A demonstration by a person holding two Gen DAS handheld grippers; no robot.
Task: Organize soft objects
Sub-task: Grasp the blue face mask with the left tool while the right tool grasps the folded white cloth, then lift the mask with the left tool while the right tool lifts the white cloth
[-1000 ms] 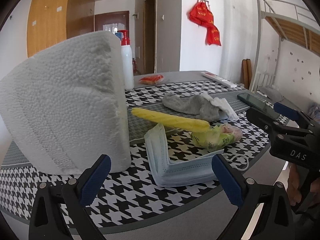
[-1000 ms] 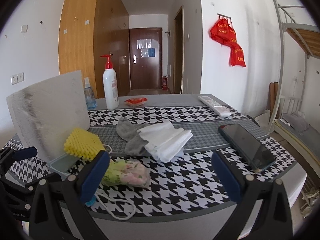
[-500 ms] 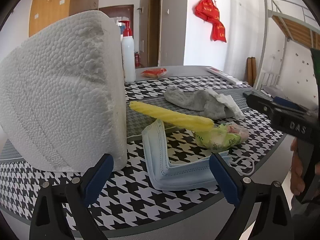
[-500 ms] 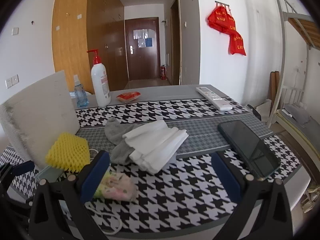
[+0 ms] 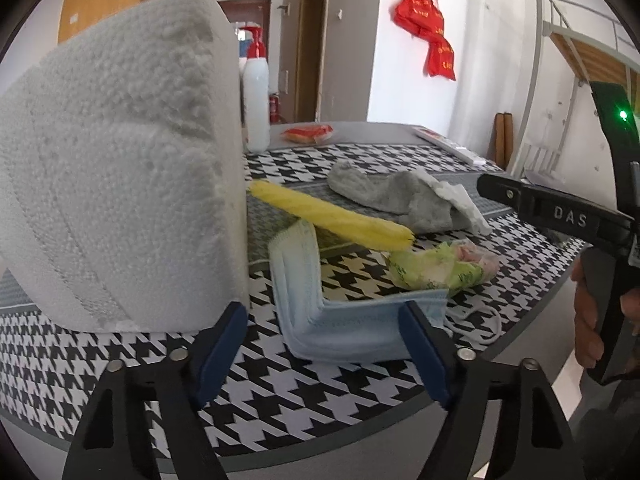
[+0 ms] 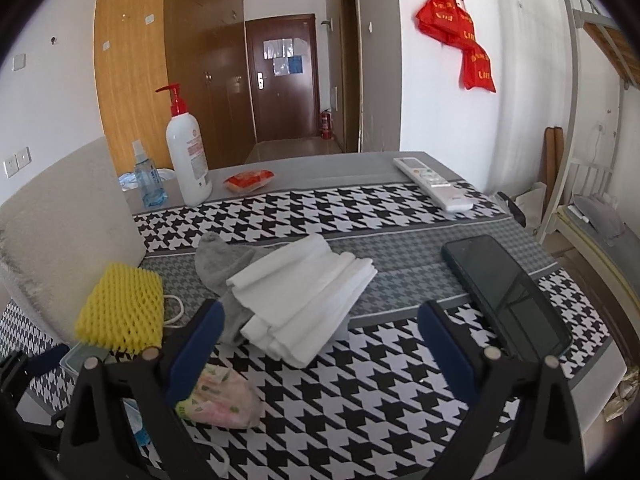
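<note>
Table point(image 6: 400, 420), houndstooth cloth. Near edge: blue face mask point(image 5: 352, 320), wrapped packet point(image 6: 220, 398). Centre: folded white cloth point(image 6: 304, 300) over grey sock point(image 6: 218, 256). Bare patch between cloth and phone point(image 6: 504, 296). Left gripper point(image 5: 322, 354) spread wide, empty, fingers flanking mask. Right gripper point(image 6: 320, 354) spread wide, empty.

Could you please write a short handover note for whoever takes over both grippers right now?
Left gripper: open, empty, low at the near table edge with the blue face mask between its fingers.
Right gripper: open, empty, facing the folded white cloths.
Soft things, all on the houndstooth table: the cloths lie over a grey sock; the yellow foam net leans by the upright white foam block; a green-pink tissue pack sits near the front edge.
Done: nothing looks sorted yet.
Left: gather and arrange everything, probably the mask first.
</note>
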